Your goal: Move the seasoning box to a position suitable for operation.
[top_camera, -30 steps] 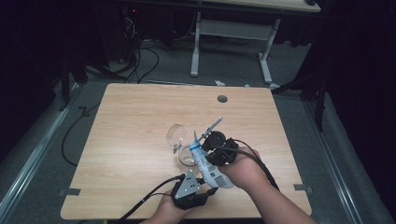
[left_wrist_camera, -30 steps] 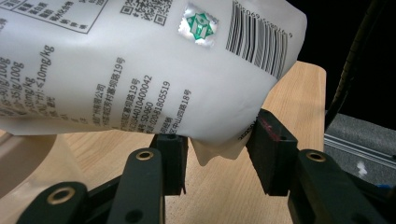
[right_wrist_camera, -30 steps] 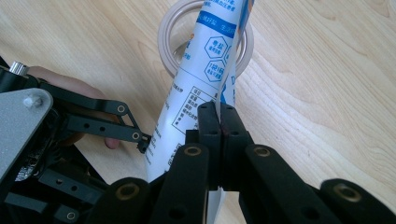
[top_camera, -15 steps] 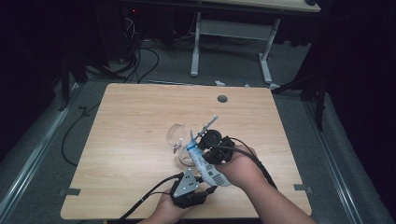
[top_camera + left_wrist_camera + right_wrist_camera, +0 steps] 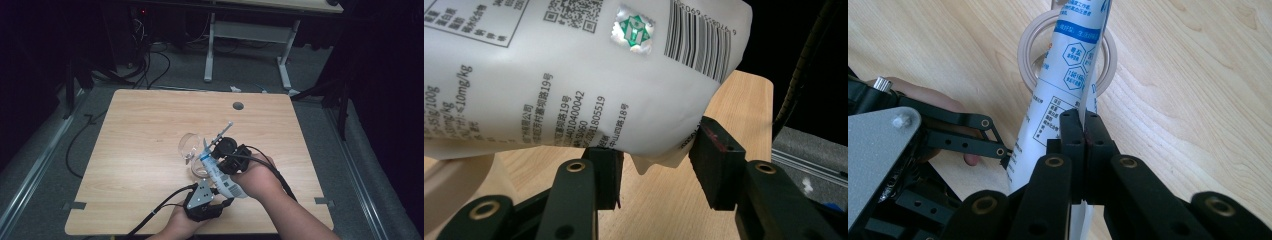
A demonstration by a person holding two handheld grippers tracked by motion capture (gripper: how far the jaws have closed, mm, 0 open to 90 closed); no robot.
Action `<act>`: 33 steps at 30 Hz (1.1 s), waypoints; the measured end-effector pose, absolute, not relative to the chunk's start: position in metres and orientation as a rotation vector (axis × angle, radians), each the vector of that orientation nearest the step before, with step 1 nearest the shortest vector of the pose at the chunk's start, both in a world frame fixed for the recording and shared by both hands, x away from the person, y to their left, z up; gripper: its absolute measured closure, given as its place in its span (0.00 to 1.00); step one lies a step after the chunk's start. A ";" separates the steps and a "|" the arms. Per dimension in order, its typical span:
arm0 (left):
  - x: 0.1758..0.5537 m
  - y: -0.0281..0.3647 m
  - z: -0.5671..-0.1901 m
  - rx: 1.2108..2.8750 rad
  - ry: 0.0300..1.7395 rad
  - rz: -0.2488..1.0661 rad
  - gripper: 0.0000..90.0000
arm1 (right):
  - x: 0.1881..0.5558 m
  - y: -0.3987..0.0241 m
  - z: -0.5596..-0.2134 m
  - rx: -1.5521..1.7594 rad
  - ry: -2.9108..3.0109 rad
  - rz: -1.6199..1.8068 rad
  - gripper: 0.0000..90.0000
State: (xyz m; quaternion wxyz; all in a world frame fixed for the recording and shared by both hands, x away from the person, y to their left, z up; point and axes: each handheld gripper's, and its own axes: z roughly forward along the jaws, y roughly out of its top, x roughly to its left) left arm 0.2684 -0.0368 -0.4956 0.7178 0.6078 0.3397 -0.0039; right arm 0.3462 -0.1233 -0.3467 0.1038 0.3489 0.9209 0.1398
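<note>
Pouring the soft pouch into the glass

We hold the pouch (image 5: 220, 172) tilted over the glass (image 5: 192, 150) on the counter (image 5: 140, 125), spout end toward the glass. Our right gripper (image 5: 1083, 122) has its fingers clamped together on the pouch's flat side seam; our left gripper (image 5: 656, 165) has its fingers apart around the bottom corner, barely touching it. The pouch looks light, limp and slick, so the stiff seam seems the safest hold; the glass is fragile.
</note>
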 end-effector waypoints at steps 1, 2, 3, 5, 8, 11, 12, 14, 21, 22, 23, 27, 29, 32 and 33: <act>0.268 -0.037 -0.495 1.342 0.751 -0.009 0.65 | 0.346 -0.124 -0.345 1.031 2.713 0.406 1.00; 0.268 -0.037 -0.494 1.337 0.750 -0.010 0.65 | 0.346 -0.124 -0.344 1.034 2.712 0.409 1.00; 0.268 -0.036 -0.493 1.332 0.747 -0.010 0.65 | 0.346 -0.124 -0.343 1.031 2.714 0.415 1.00; 0.268 -0.036 -0.494 1.328 0.746 -0.009 0.65 | 0.346 -0.123 -0.342 1.029 2.713 0.415 1.00; 0.268 -0.034 -0.495 1.335 0.743 -0.009 0.65 | 0.346 -0.122 -0.343 1.030 2.716 0.412 1.00; 0.268 -0.034 -0.496 1.334 0.745 -0.009 0.65 | 0.347 -0.121 -0.345 1.041 2.717 0.415 1.00; 0.269 -0.034 -0.496 1.335 0.745 -0.009 0.65 | 0.348 -0.121 -0.345 1.032 2.716 0.417 1.00; 0.269 -0.034 -0.495 1.319 0.752 -0.023 0.65 | 0.348 -0.121 -0.345 1.036 2.713 0.413 1.00; 0.268 -0.036 -0.495 1.318 0.756 -0.033 0.65 | 0.349 -0.122 -0.347 1.039 2.714 0.416 1.00; 0.268 -0.036 -0.495 1.317 0.756 -0.033 0.65 | 0.349 -0.122 -0.347 1.036 2.714 0.416 1.00; 0.268 -0.036 -0.495 1.317 0.756 -0.036 0.65 | 0.349 -0.122 -0.347 1.036 2.714 0.414 1.00; 0.268 -0.036 -0.494 1.318 0.754 -0.039 0.65 | 0.349 -0.122 -0.347 1.032 2.715 0.414 1.00; 0.268 -0.035 -0.493 1.321 0.750 -0.037 0.65 | 0.349 -0.122 -0.347 1.034 2.714 0.418 1.00; 0.269 -0.035 -0.493 1.318 0.753 -0.041 0.65 | 0.350 -0.121 -0.347 1.031 2.715 0.422 1.00; 0.269 -0.035 -0.492 1.319 0.754 -0.041 0.65 | 0.350 -0.121 -0.347 1.024 2.717 0.419 1.00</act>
